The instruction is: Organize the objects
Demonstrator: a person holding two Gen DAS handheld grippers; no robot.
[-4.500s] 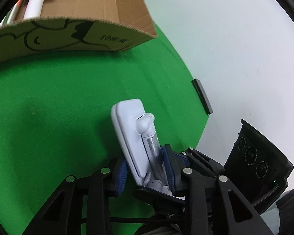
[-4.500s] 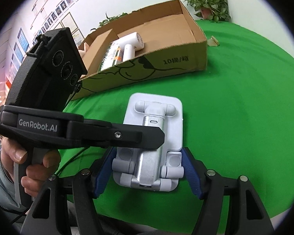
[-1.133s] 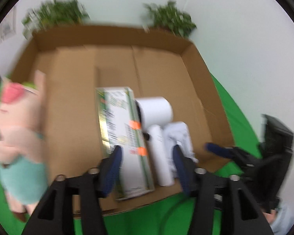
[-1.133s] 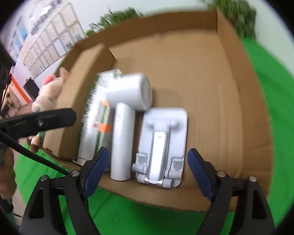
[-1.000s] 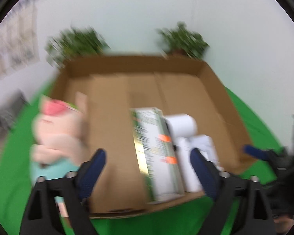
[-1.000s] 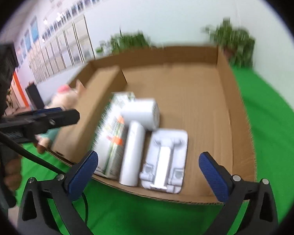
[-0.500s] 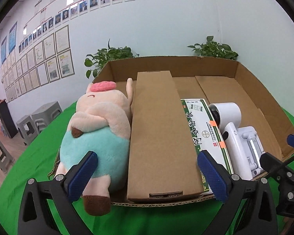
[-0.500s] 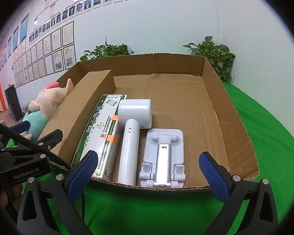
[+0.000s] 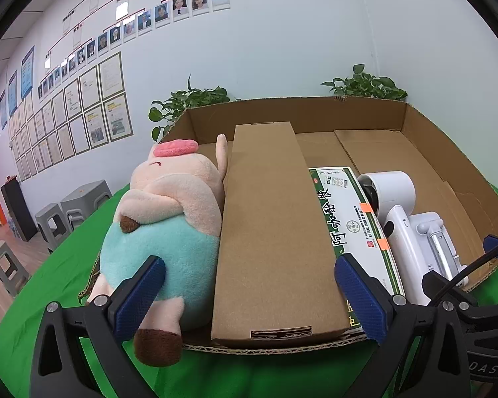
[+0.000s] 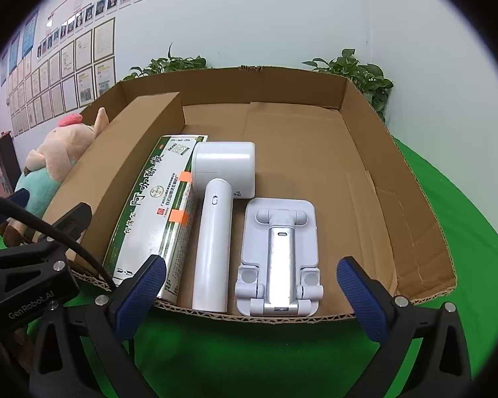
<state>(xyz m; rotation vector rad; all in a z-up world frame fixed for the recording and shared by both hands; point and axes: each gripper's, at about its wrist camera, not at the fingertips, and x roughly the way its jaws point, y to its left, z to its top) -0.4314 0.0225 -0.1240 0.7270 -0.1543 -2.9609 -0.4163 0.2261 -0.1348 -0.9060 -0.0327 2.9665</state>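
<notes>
Item: open brown cardboard box [image 10: 365,179], ahead of both claws. Contents: green-and-white carton [image 10: 156,209], white handheld dryer-shaped device [image 10: 215,219], pale folding phone stand [image 10: 277,258].
Left claw [image 9: 249,301]: spread, empty, its jaws just opened wider.
Right claw [image 10: 250,298]: spread, empty.
Outstanding, seemingly: pink-and-teal plush pig [image 9: 169,229], against the box's outer left wall; next grasp calls for the left claw.

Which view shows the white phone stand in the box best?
The right wrist view: the phone stand lies whole and unblocked, beside the white handheld device. In the left wrist view only part of it shows at the right edge, behind that device and a cable.
</notes>
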